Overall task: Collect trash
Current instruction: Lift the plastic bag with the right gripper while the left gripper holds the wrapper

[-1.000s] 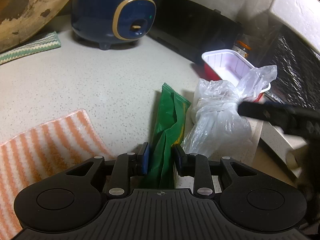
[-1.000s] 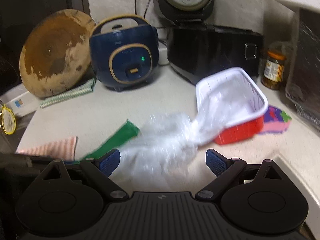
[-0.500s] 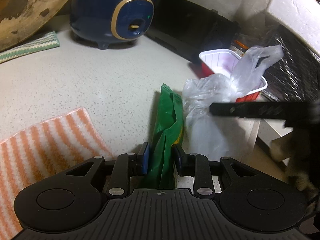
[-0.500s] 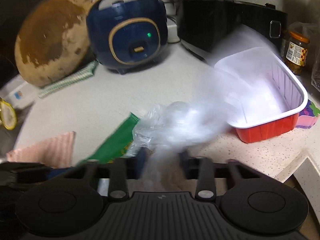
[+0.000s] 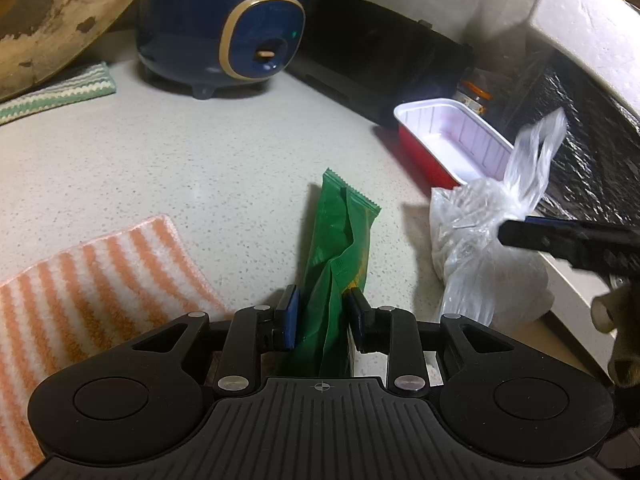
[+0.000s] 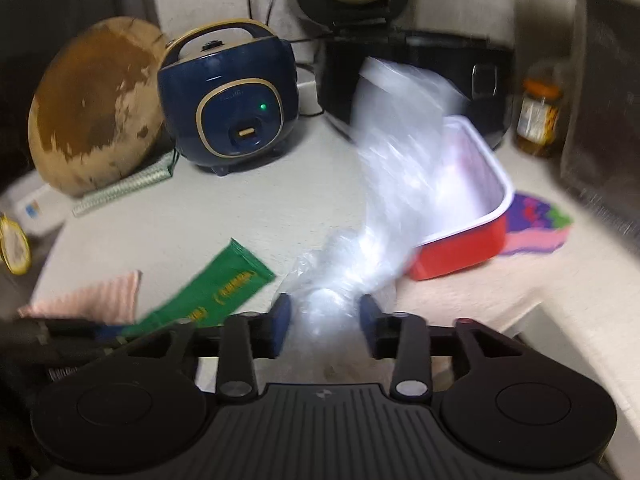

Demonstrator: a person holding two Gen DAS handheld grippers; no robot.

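My left gripper point(image 5: 322, 312) is shut on a crumpled green wrapper point(image 5: 340, 240), whose far end rests on the speckled counter. The wrapper also shows in the right wrist view point(image 6: 216, 292). My right gripper point(image 6: 323, 320) is shut on a clear plastic bag point(image 6: 384, 208), blurred by motion, held upright near the counter's front edge. The left wrist view shows the bag point(image 5: 476, 240) pinched at its neck by a black right finger point(image 5: 560, 236). A red tray with a white inside point(image 5: 424, 152) stands behind the bag, seen too in the right wrist view point(image 6: 464, 244).
A blue rice cooker point(image 5: 228, 28), a black appliance point(image 5: 380, 68) and a round wooden board point(image 6: 92, 108) stand at the back. An orange striped cloth point(image 5: 92, 280) lies left, a green striped cloth point(image 5: 56, 92) far left. A jar point(image 6: 536, 120) and purple cloth point(image 6: 536, 224) sit right.
My right gripper closed from wide open onto the clear bag and lifted it, shifting right. My left gripper kept its hold on the green wrapper.
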